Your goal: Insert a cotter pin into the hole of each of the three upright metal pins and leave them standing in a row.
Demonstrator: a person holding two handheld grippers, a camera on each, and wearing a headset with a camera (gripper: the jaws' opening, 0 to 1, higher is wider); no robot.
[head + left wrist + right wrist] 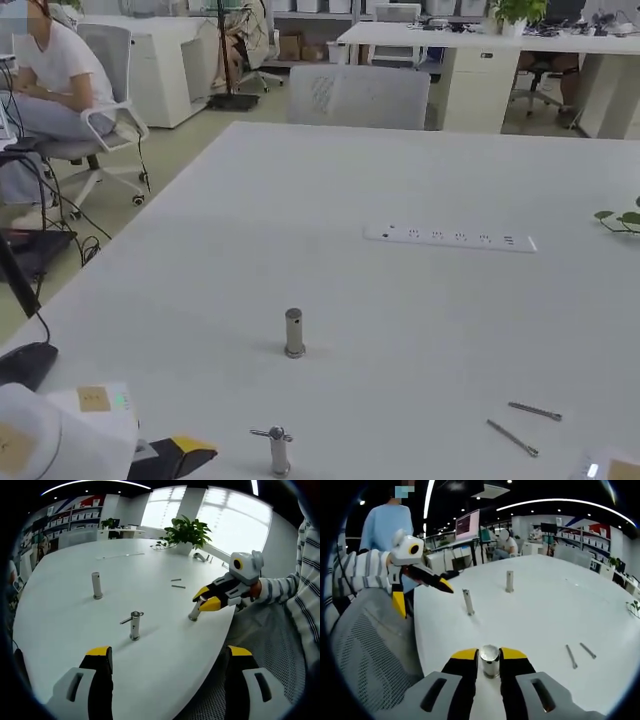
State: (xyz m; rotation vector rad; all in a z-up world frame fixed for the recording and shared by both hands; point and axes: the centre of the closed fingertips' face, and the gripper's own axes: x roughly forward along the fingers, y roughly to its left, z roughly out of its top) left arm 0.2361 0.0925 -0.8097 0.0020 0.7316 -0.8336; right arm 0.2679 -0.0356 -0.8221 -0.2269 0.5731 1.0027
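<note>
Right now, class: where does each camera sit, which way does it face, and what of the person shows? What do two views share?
Head view: on the headset, looking forward and down over the table; left gripper at bottom left.
Left gripper view: on the left gripper, open jaws below, facing the right gripper and a striped sleeve.
Right gripper view: on the right gripper, shut on a metal pin, facing the left gripper.
Shared: both gripper views show that metal pin.

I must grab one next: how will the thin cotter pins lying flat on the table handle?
The cotter pins look thin and metallic, so probably stiff and light. Lying flat on the smooth white table, they may slide or roll when nudged. Being so low, they likely need jaws closing close to the surface.
</note>
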